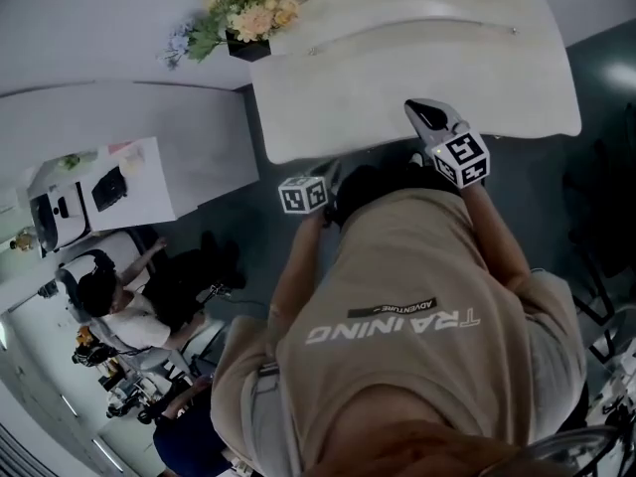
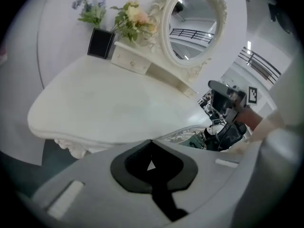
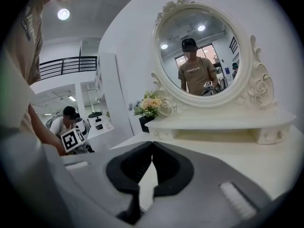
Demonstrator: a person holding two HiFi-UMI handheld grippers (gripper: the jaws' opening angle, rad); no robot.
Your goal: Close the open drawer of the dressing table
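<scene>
The white dressing table fills the upper middle of the head view. In the left gripper view a carved white rim juts out from under the tabletop; it looks like the open drawer's front. In the head view this spot is hidden by the person's head. My left gripper is shut and empty, just off the table's front edge. My right gripper is over the front edge of the tabletop, shut on nothing, and also shows in the left gripper view.
An oval mirror stands on a raised shelf with a small shut drawer. A flower pot sits at the table's back left. A white cabinet and seated people are at the left.
</scene>
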